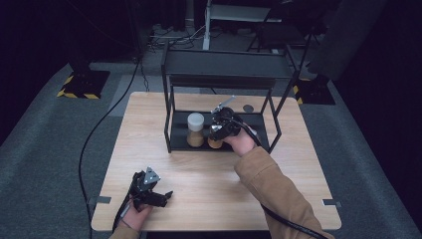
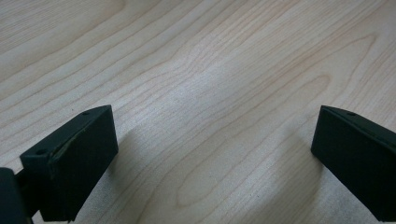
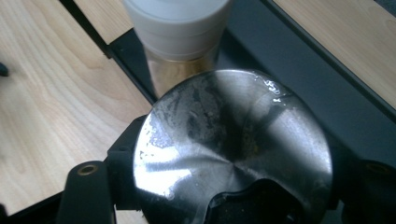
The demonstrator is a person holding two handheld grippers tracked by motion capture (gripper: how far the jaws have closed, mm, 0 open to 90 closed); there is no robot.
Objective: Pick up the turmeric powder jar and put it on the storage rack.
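A black metal rack (image 1: 169, 124) stands on the wooden table (image 1: 149, 124). On its bottom shelf a jar of brown contents with a white lid (image 1: 195, 129) (image 3: 177, 23) stands upright. Just right of it is a second jar with a shiny metal lid (image 1: 215, 143) (image 3: 224, 144), and my right gripper (image 1: 217, 130) (image 3: 229, 186) is shut on that lid from above. My left gripper (image 1: 161, 196) (image 2: 212, 135) rests low over the table's front left, jaws wide apart with only bare wood between them.
The rack's top shelf (image 1: 226, 64) overhangs the jars, and its thin posts (image 1: 275, 119) frame the lower shelf. A small grey disc (image 1: 248, 108) lies at the back right of the rack. Cables trail off the table's left side.
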